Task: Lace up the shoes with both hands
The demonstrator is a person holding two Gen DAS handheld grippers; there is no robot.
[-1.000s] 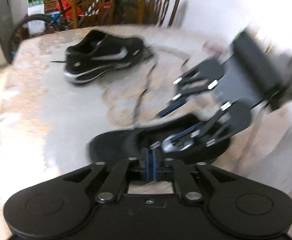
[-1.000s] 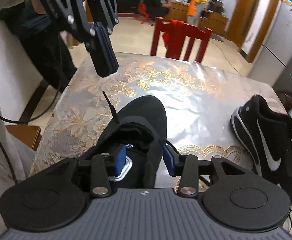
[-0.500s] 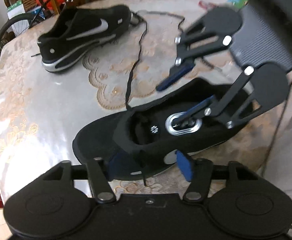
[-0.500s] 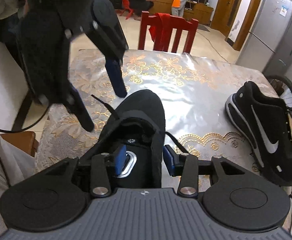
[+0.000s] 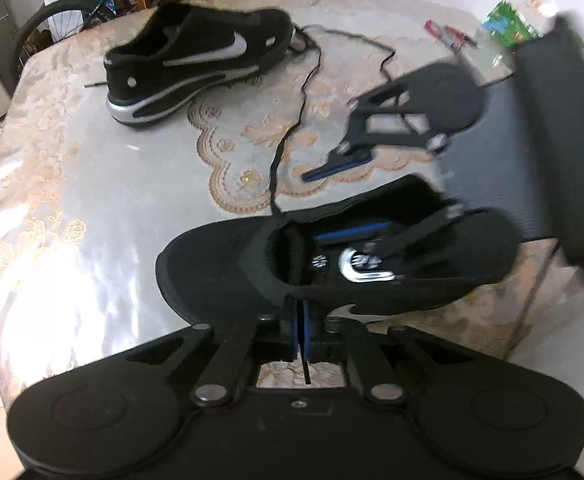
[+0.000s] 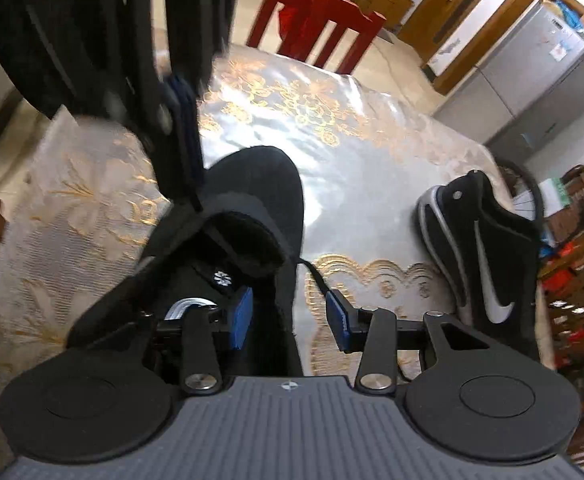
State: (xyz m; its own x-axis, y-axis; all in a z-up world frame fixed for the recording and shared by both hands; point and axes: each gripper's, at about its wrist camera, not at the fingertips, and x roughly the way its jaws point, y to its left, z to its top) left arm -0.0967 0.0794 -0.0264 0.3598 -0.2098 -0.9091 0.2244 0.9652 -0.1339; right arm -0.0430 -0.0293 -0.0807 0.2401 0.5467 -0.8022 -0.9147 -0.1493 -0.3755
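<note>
Step in hand: start of lacing the near shoe (image 5: 219, 272), which lies on its side mid-desk (image 5: 71, 200) in the left view, toe toward 9 o'clock, opening up, no lace crossing the eyelets that I can see. The left tool (image 5: 302, 332) sits at 6 o'clock against the shoe's near edge, pinched tight, with a thin black lace end (image 5: 306, 368) poking out below the pads, so it looks to be holding that tip. The right tool (image 6: 292, 320) is half wide, 1 pad inside the shoe and 1 outside, with the side wall between them. The pads do not clearly press, so I read it as straddling, not gripping. A long lace (image 5: 292, 132) trails from the near shoe toward 12 o'clock and ends by the second shoe (image 5: 195, 60), which stands at 11 o'clock, well apart. Next move, as I judge it: the right tool has to steady the wall while the left aims the tip at the lowest eyelet; the tip is thin and floppy, so the aim needs to be slow. Eyelets are too dark to make out. Branding: a silver swoosh on the second shoe's side and a partly hidden one on the near shoe. There is a small white mark (image 6: 221, 278) inside the shoe, not readable. No legible writing; the green packet (image 5: 508, 24) at 1 o'clock is blurred.
</note>
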